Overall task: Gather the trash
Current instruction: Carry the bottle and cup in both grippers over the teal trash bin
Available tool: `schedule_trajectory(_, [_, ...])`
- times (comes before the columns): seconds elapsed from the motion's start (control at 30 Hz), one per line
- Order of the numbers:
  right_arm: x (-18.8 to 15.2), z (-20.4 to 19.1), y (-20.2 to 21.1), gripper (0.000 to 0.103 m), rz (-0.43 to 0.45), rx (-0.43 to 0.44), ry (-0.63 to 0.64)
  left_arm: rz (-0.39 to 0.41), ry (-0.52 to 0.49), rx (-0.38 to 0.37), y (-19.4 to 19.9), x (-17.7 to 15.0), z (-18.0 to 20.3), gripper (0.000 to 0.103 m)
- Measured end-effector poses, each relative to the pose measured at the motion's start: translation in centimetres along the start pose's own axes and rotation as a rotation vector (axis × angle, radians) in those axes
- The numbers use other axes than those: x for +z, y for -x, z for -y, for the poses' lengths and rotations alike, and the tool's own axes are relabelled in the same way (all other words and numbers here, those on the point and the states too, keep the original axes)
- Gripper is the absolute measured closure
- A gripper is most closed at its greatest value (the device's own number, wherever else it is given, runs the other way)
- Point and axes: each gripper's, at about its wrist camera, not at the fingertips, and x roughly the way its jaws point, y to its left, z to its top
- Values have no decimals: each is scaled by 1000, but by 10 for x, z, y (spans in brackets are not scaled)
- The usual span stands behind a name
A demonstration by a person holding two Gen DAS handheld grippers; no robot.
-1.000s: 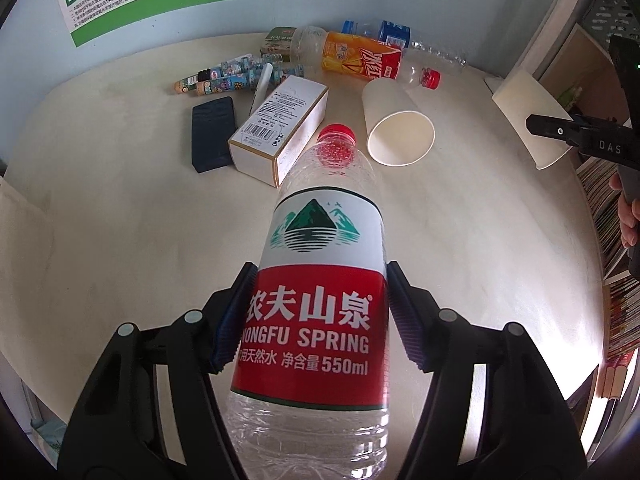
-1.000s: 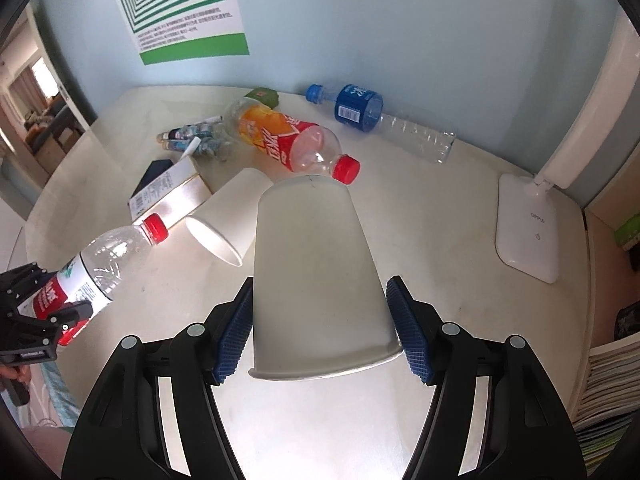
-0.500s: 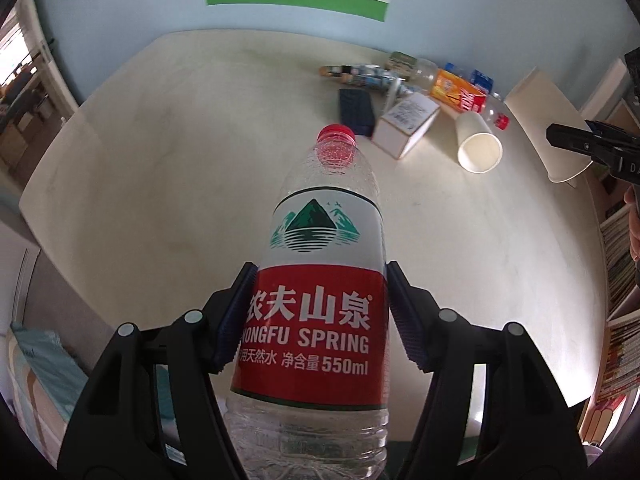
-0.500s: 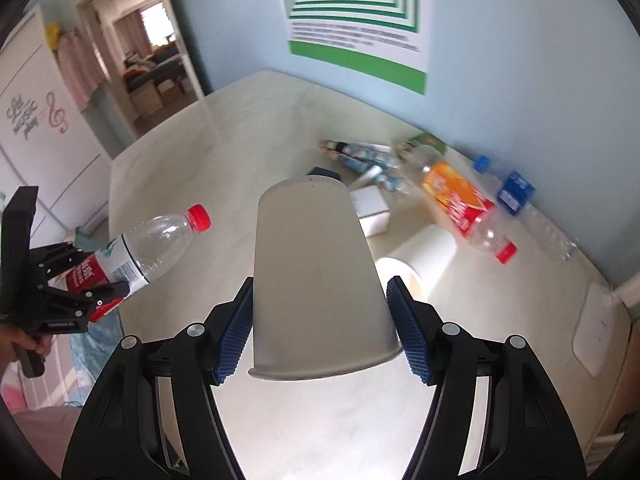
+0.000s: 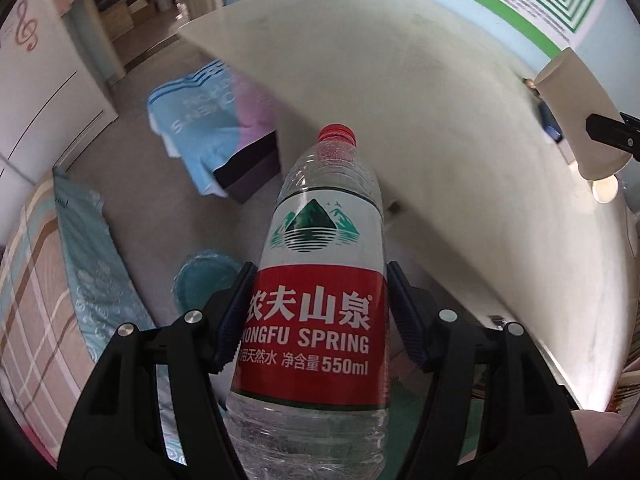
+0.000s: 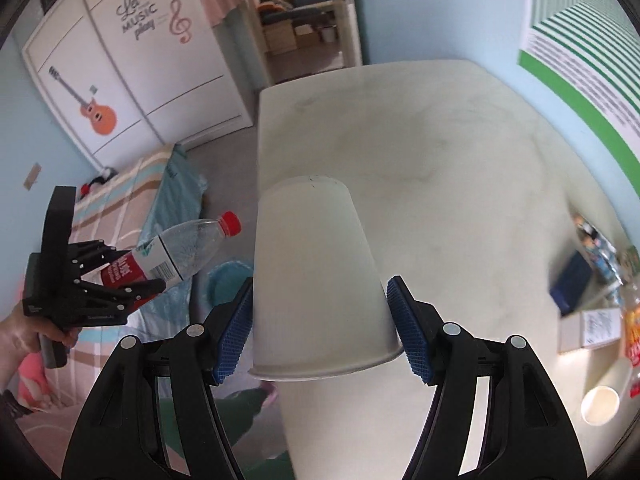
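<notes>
Left gripper [image 5: 320, 316]: my blue ribbed pads [image 5: 236, 312] press both sides of the clear plastic water bottle [image 5: 320, 280], closed onto its red label band.
Right gripper [image 6: 322, 324]: my blue ribbed pads [image 6: 234, 332] sit against the plain white paper cup [image 6: 320, 276], closed around it near its rolled rim.
Bottle: thin, ridged, see-through plastic with droplets inside the neck, a red screw cap [image 5: 336, 134], and a glossy white-and-red label with a green mountain; it is held in the air off the table edge, cap pointing away from me.
Cup: smooth matte tapered paper, mouth toward me and flat base pointing away, held above the table edge.
Teal round bin [image 5: 208, 280]: just beyond the bottle, down on the floor, with a crinkly clear liner.
Table [image 6: 440, 184]: pale cream, smooth, rounded corners, faintly smudged.
Far table end: a second white paper cup [image 6: 600, 404] lying on its side, a white cardboard box [image 6: 592, 328], and a dark blue flat case [image 6: 570, 284].
</notes>
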Motion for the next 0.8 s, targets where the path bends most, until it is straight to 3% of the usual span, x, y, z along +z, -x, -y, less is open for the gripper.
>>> schedule_trajectory(0.17, [47,-90,-94,36,-86,125,132,-45,127,73,-20,-26,-99,41])
schedule_trajectory(0.33, [72,-169,-192,36,-193,223,218,-104,249,113,-55,-49,-183,41])
schedule_trajectory(0.53, [64,-234,-317,36,-339,269,288,-191,346,132,-131,-80,-252,41])
schedule_trajectory(0.8, [11,-262,-488,35,-533,245,268,-331,410,81,-274,-122,-303,41])
